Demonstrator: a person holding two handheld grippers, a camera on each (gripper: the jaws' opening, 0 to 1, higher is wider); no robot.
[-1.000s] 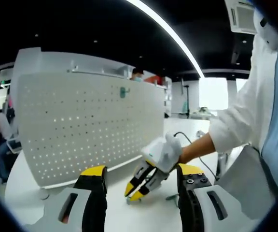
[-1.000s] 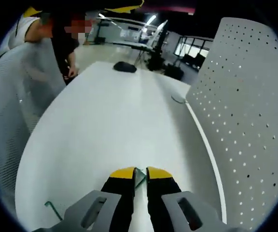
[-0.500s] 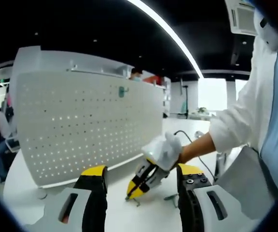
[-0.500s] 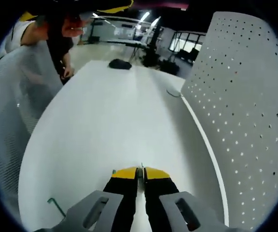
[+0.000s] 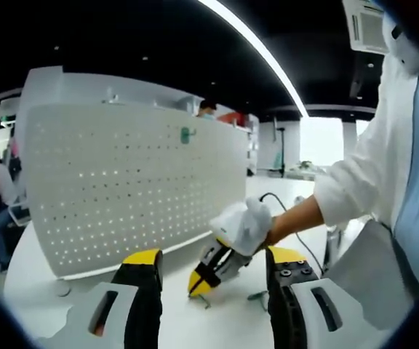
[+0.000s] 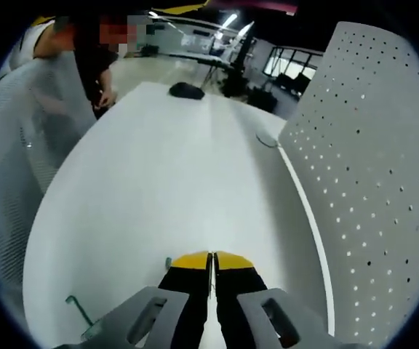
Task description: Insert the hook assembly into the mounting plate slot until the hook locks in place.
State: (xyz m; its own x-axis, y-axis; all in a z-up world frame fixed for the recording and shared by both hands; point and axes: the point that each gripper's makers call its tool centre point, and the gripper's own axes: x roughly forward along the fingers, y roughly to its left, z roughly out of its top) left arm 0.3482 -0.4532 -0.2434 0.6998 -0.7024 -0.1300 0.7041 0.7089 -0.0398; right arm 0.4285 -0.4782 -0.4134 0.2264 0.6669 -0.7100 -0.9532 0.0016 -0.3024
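The white perforated mounting plate [image 5: 129, 189] stands upright on the table, and it fills the right side of the right gripper view [image 6: 369, 167]. My right gripper [image 6: 212, 259] is shut on a thin green hook [image 6: 211, 270], just above the tabletop. From the left gripper view, that right gripper [image 5: 204, 275] hangs in a gloved hand near the plate's foot, with the hook's end [image 5: 204, 299] below its tips. My left gripper [image 5: 215, 256] is open and holds nothing. A second green hook [image 5: 257, 296] lies on the table, and it shows again at the lower left [image 6: 78, 311].
A small teal piece [image 5: 187, 134] sits high on the plate. A black object [image 6: 188, 90] and a cable loop [image 6: 268, 144] lie at the table's far end. A person's white sleeve [image 5: 355, 182] is close on the right. People stand beyond the table.
My right gripper's jaws have closed from a small gap onto the thin hook. In the left gripper view it has shifted slightly left. The left gripper stays open.
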